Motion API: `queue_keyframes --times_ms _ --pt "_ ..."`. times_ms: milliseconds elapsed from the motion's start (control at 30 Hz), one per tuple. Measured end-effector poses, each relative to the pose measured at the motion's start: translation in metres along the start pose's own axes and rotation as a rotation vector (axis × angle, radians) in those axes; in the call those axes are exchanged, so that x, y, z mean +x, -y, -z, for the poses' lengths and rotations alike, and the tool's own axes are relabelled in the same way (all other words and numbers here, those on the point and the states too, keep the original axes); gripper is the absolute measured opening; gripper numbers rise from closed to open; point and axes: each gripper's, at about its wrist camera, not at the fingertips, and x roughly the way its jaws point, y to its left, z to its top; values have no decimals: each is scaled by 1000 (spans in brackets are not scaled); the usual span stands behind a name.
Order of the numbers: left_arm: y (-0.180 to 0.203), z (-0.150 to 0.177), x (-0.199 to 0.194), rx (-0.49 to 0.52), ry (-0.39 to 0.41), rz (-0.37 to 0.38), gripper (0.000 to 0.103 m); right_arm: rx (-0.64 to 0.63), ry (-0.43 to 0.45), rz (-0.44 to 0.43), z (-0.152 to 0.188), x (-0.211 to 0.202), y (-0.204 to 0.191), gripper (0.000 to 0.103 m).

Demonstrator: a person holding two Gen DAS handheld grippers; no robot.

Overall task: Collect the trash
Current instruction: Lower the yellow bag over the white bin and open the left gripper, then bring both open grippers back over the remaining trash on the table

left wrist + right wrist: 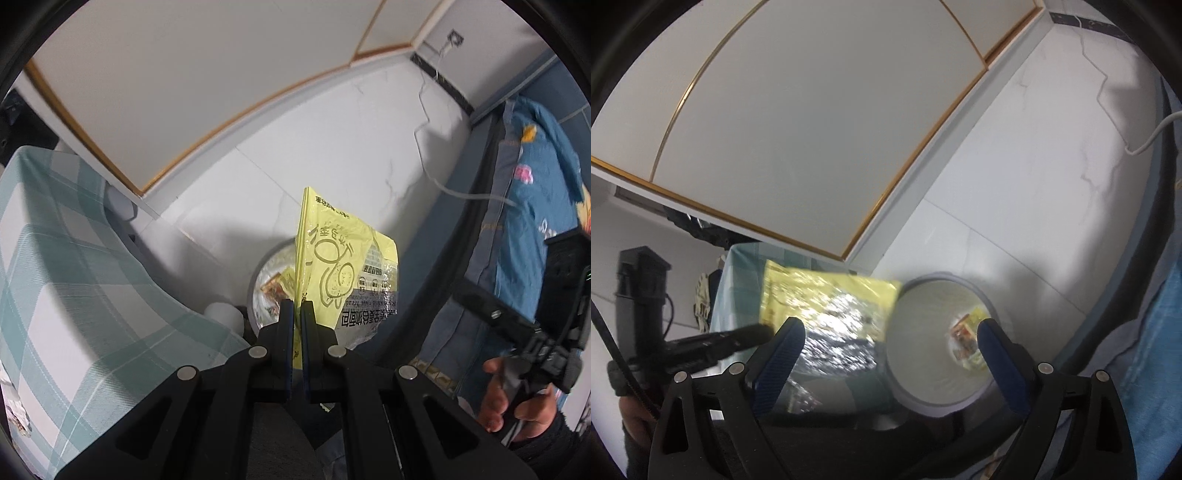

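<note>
Two views. Left wrist: left gripper (297, 314), low centre, pinches a yellow wrapper (340, 258) over the white bin (258, 280). Right wrist: right gripper (890, 332) spread wide, empty, bin (923, 332) between its fingers, wrapper left of it.

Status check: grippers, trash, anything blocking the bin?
Left gripper shut on yellow wrapper. Right gripper open, empty. Wrapper above the bin. Nothing in the way.
</note>
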Motion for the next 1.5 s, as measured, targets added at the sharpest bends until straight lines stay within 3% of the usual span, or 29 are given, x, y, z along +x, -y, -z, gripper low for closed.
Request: queue_keyframes --times_ms 267,367,433,500,533,600,767,1233,1367,1500 --pt "8 -3 32 7 -127 -46 0 -1 15 9 -1 -11 0 96" --pt "6 -3 39 -24 -156 -27 5 0 10 11 0 -12 -2 96" --pt "5 -3 41 -39 -171 -17 18 -2 10 11 0 -14 -3 96" --pt "2 -2 39 -61 -167 -5 39 -6 12 11 0 -15 -5 96" --pt "2 -3 37 -69 -160 1 43 -8 13 11 0 -16 -5 96" --pt "-1 -3 31 -93 -139 24 55 -12 15 11 1 -17 -7 96" --pt "-2 -3 15 -130 -74 39 70 -28 16 16 5 -18 -12 96" --pt "3 18 -48 -108 163 -43 72 -112 56 13 19 -41 -46 96" --pt "-1 29 -75 -113 261 -85 72 -162 73 -20 23 -52 -68 96" --pt "-11 48 -108 -149 412 -136 72 -223 118 -87 26 -66 -97 96"
